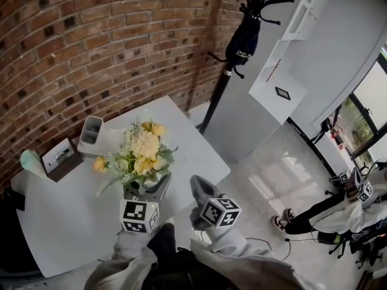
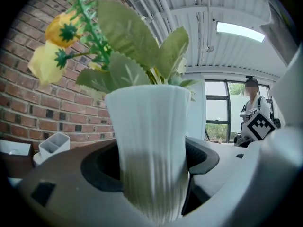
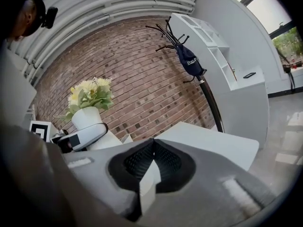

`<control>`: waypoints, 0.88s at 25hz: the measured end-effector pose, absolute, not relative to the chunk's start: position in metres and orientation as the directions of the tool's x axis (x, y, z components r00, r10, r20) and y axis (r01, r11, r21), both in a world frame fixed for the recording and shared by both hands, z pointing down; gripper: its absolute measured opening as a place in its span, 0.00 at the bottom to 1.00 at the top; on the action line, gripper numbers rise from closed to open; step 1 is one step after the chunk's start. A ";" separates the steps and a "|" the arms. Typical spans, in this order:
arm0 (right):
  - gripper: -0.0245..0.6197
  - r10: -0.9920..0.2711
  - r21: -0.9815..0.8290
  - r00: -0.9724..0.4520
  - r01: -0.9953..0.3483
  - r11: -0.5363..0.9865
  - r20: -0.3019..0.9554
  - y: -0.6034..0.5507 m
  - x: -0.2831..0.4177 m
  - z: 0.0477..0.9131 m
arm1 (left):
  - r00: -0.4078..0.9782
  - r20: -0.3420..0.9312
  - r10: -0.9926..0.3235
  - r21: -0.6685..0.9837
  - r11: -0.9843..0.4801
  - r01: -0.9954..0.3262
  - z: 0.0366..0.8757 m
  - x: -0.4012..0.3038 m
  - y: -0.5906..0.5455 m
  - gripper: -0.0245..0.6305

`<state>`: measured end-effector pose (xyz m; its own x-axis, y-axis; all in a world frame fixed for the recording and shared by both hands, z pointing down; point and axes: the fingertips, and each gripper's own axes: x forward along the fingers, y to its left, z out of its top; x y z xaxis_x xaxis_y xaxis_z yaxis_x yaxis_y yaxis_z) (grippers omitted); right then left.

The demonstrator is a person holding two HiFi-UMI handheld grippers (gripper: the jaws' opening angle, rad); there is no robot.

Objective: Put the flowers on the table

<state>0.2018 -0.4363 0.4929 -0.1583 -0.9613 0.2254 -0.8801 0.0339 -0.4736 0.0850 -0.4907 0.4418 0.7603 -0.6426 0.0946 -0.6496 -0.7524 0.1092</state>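
Two level, adjacent: L gripper (image 1: 147,192) clamps flower vase (image 2: 151,141), R gripper (image 3: 152,148) closed.

Bright daylight from windows (image 1: 369,110); fisheye edges warp, near vase (image 2: 151,150) blurs.

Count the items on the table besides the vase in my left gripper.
3 on the table: a white holder at the far side, a brown box left of it, and a pale green object at the left edge. The bouquet may hide others.
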 end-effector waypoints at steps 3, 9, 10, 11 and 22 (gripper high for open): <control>0.04 -0.966 -0.465 -0.172 -0.883 0.064 0.194 -0.462 0.207 0.481 | 0.754 0.085 -0.651 0.099 -0.748 -0.657 0.435 0.089 -0.512 0.61; 0.04 -0.968 -0.460 -0.185 -0.884 0.089 0.168 -0.512 0.217 0.470 | 0.752 0.079 -0.654 0.062 -0.750 -0.659 0.429 0.108 -0.558 0.61; 0.04 -0.969 -0.459 -0.184 -0.884 0.089 0.166 -0.522 0.220 0.470 | 0.752 0.077 -0.655 0.059 -0.750 -0.659 0.429 0.112 -0.568 0.61; 0.04 -0.969 -0.460 -0.183 -0.884 0.087 0.167 -0.531 0.222 0.471 | 0.751 0.077 -0.656 0.057 -0.749 -0.660 0.430 0.117 -0.578 0.61; 0.04 -0.968 -0.445 -0.186 -0.890 0.094 0.167 -0.617 0.256 0.483 | 0.715 0.054 -0.697 0.089 -0.710 -0.699 0.462 0.147 -0.669 0.61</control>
